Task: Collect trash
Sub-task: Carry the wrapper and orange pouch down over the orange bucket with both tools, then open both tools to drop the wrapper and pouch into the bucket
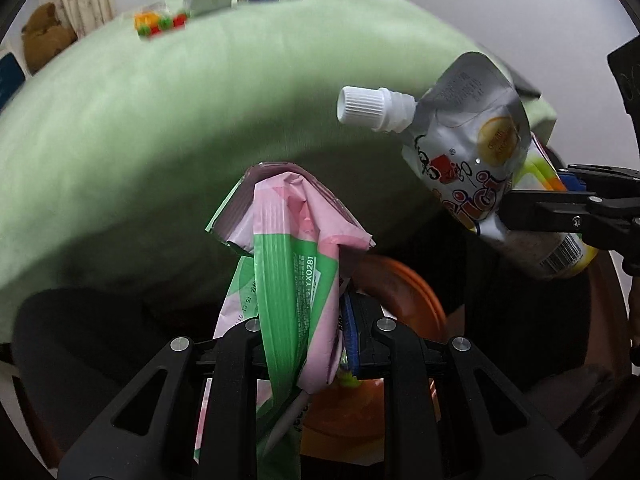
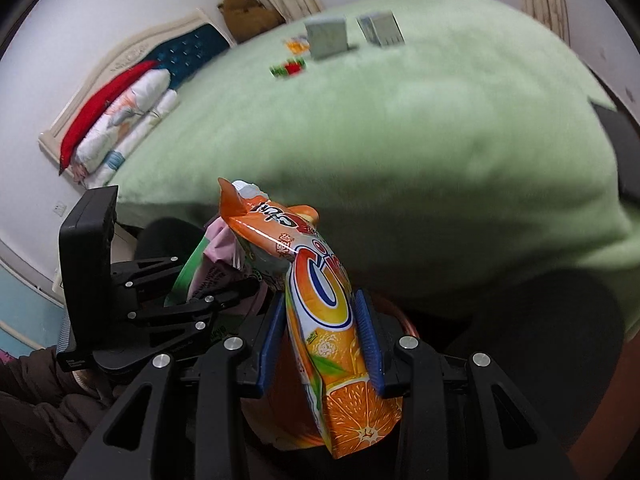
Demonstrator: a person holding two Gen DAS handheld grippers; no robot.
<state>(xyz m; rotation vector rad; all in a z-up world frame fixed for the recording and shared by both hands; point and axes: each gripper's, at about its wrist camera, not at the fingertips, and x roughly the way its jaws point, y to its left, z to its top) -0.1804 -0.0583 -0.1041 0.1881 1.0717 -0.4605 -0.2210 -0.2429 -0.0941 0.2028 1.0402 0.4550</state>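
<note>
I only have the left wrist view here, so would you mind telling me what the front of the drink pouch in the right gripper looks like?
Observer: The drink pouch is printed orange on its front, with a cut orange slice near its bottom end.
Operator: Thank you. Is it properly clamped?
Observer: Yes, the right gripper has a blue pad pressed on each side of it.
Operator: What lies at the far end of the green blanket, on the left?
Observer: A headboard with folded bedding and a red pillow stacked against it.
</note>
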